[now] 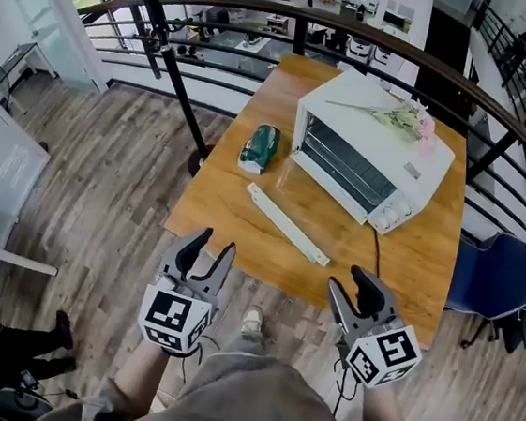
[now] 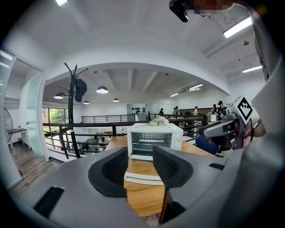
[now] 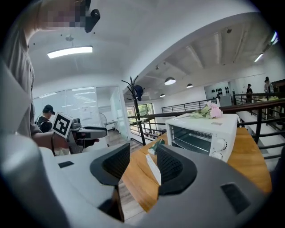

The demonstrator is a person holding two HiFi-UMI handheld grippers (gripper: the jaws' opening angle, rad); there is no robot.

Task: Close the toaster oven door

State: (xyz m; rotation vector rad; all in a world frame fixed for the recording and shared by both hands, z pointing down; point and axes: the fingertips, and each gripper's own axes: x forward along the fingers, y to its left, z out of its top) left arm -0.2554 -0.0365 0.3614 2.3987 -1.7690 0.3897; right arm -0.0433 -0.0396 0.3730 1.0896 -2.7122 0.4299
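Observation:
A white toaster oven [image 1: 374,147] stands on the wooden table [image 1: 236,202], its mouth open and the rack showing. Its door hangs down flat in front, the white handle bar [image 1: 288,224] lying just above the tabletop. The oven [image 2: 153,140] is straight ahead in the left gripper view and at the right [image 3: 202,133] in the right gripper view. My left gripper [image 1: 217,240] and right gripper [image 1: 348,277] hover at the table's near edge, both open with nothing between the jaws. Each is well short of the door bar [image 2: 142,178], [image 3: 153,168].
Pink flowers [image 1: 407,119] lie on top of the oven. A green packet [image 1: 261,148] sits on the table to its left. A black railing [image 1: 359,27] curves behind, with a coat stand [image 1: 168,52] at the left and a blue chair [image 1: 491,278] at the right.

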